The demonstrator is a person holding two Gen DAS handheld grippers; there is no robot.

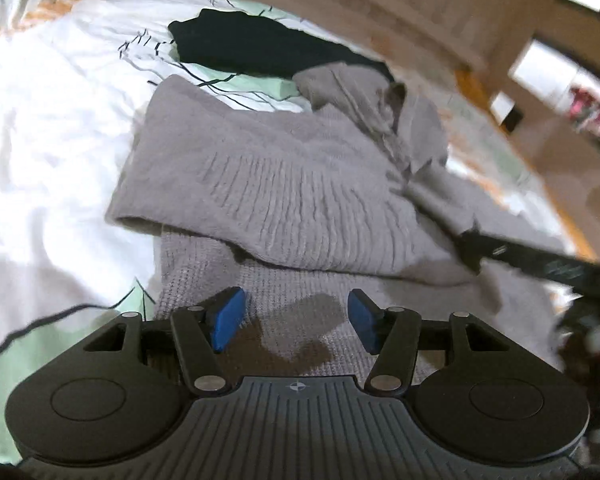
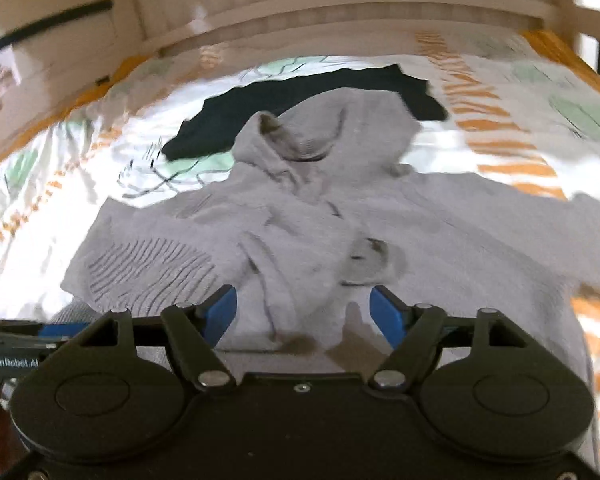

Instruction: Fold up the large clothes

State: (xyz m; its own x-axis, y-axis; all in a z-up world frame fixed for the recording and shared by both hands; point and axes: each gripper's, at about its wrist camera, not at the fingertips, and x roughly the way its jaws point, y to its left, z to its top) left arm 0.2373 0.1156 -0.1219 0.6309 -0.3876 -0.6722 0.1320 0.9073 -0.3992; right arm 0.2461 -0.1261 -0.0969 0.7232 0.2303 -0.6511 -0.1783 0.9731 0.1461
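On the bed point(image 1: 40, 128) your grey hoodie point(image 1: 284, 184) lies only part-folded, one ribbed flap turned over its body, hood point(image 2: 300, 136) and far sleeve still loose, while your left gripper point(image 1: 296, 320) and right gripper point(image 2: 303, 312) hover over it, both spread and empty.

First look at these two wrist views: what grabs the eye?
The grey knit sweater, rumpled in the middle of the bed with one sleeve folded across its body. Behind it lies a dark garment on the white, green and orange patterned bedspread. Both claws, left and right, hover open over the knit, gripping nothing.
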